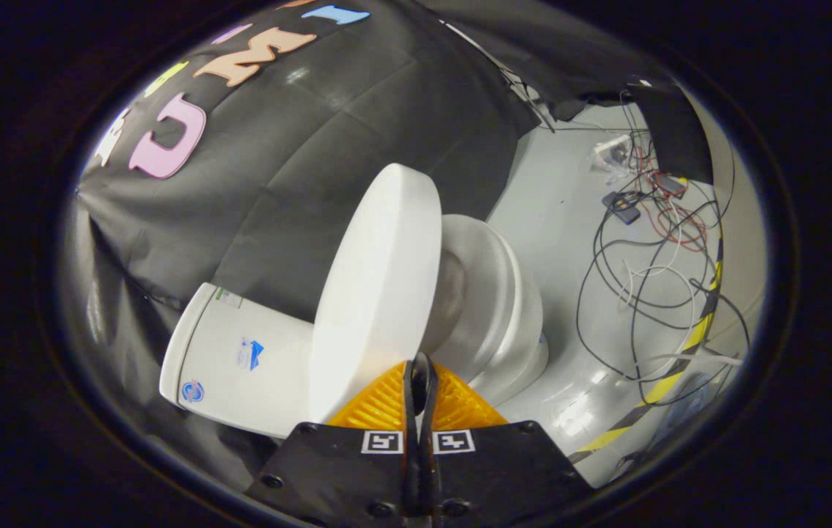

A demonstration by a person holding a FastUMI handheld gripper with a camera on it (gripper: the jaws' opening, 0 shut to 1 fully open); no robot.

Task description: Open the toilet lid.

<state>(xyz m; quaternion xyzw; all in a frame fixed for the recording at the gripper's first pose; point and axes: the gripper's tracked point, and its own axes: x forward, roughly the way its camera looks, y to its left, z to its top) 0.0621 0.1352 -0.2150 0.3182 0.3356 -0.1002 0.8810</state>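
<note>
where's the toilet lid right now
In the gripper view the toilet lid stands raised just ahead of the shut gripper, between the tank and the bowl.

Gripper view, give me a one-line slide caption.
Gripper closed, fingertips at the edge of the raised toilet lid, bowl uncovered beyond.

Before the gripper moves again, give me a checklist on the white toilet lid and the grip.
1. White toilet lid raised off the bowl: ok, it stands partly open, tilted toward the white cistern.
2. Lid fully back against the cistern: cannot tell.
3. Gripper closed: ok, its fingers nearly meet at the lid's lower edge.
4. Both fingers pressing on the lid: cannot tell.
5. White toilet seat left down on the bowl: ok.
6. Loose cables on the grey floor away from the toilet: ok.
</note>
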